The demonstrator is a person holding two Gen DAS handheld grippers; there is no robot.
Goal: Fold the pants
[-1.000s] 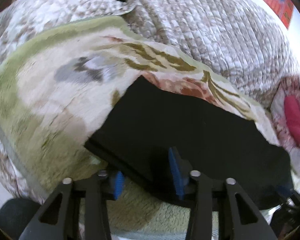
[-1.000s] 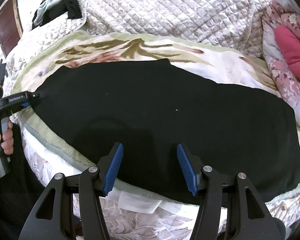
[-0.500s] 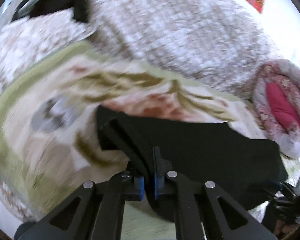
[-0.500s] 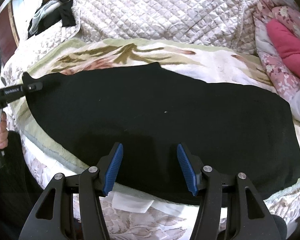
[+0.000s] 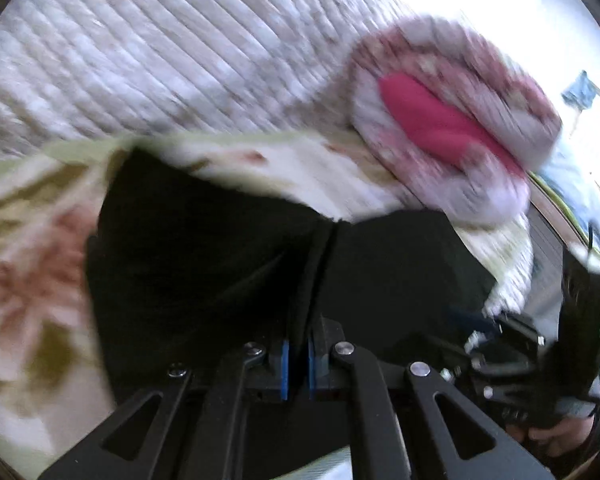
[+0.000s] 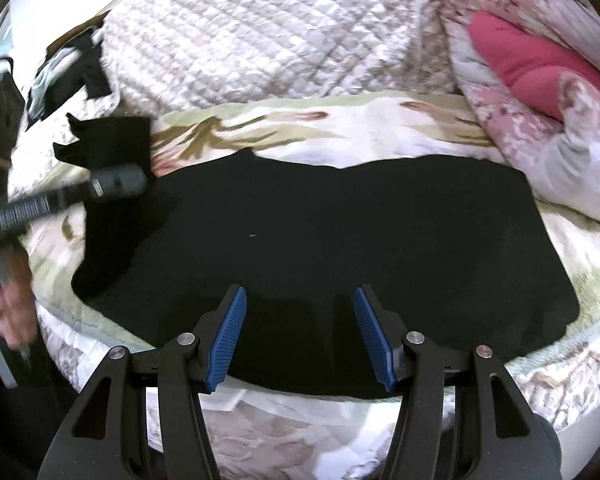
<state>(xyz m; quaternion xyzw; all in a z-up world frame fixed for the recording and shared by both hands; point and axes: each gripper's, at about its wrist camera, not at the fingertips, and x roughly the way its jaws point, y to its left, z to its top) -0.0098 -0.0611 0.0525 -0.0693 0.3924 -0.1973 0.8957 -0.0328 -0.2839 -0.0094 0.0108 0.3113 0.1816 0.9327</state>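
Since the earlier frames the left gripper (image 5: 296, 364) has clamped onto the left end of the pants (image 6: 340, 248) and lifted it off the bed, carrying it toward the right; that end lay flat a second ago. Right gripper (image 6: 300, 332) has shifted only slightly.

Pants: black, spread lengthwise across the floral blanket (image 6: 380, 128), right end flat, left end raised and hanging in a blurred fold from the left gripper's tip. In the left wrist view the fabric (image 5: 204, 264) runs straight out from between the blue pads (image 5: 285, 368), which are pressed together on a thin pinch of cloth, a crease rising ahead of the jaws.

Right gripper: jaws well apart, nothing between the pads, hovering over the near edge of the pants, black fabric directly ahead of and beneath the fingertips. Contact with the cloth cannot be told.

Left gripper in the right wrist view (image 6: 116, 182) sits far left of the right jaws, blurred, with the person's hand (image 6: 8, 308) on its handle below.

Beyond the jaws: quilted beige bedspread (image 6: 280, 40). Right of the jaws: rolled floral quilt with pink lining (image 6: 540, 64). Upper left: dark clothes pile (image 6: 68, 72). Right gripper's body shows at the lower right of the left view (image 5: 540, 360).
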